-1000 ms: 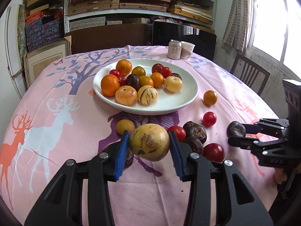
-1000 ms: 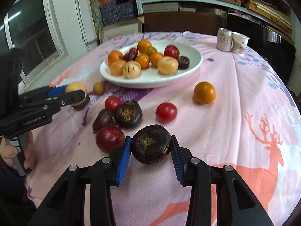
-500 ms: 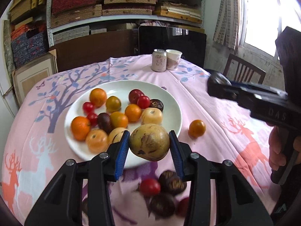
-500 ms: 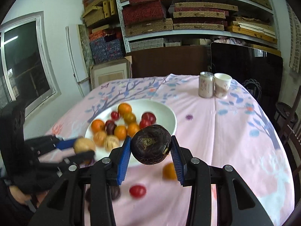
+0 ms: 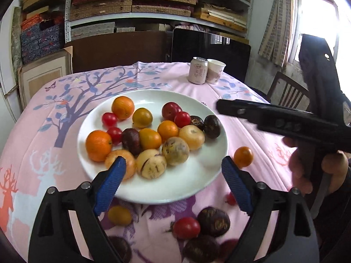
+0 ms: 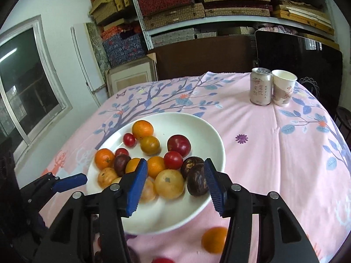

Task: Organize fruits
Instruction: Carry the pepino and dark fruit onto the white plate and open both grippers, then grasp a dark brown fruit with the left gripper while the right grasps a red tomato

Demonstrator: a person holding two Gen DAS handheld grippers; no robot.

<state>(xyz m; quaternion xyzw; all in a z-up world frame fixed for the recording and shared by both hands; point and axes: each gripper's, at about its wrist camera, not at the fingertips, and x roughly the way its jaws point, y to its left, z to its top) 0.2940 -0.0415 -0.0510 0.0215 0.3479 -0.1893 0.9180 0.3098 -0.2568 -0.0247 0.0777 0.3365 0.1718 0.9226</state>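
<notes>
A white plate [image 5: 197, 182] on the pink tablecloth holds several oranges, tomatoes, yellow fruits and dark fruits. My left gripper [image 5: 173, 184] hangs over its near rim, jaws opening wide, nothing between them. A striped yellow-brown fruit [image 5: 175, 151] lies on the plate just ahead. My right gripper [image 6: 175, 185] is over the plate's right side, jaws opening. A dark wrinkled fruit [image 6: 196, 182] rests on the plate between them, close to the right pad and not squeezed. Loose on the cloth are an orange fruit [image 5: 243, 156], a tomato [image 5: 186, 228] and a dark fruit [image 5: 214, 221].
A drink can [image 6: 260, 86] and a paper cup [image 6: 283, 87] stand at the table's far side. A wooden chair [image 5: 287, 92] is at the far right. Shelves with boxes fill the back wall. A small yellow fruit [image 5: 119, 215] lies near the plate's front rim.
Both grippers moved forward over the plate and opened. The striped fruit left the left gripper and the dark fruit left the right one. Both now lie on the plate.
</notes>
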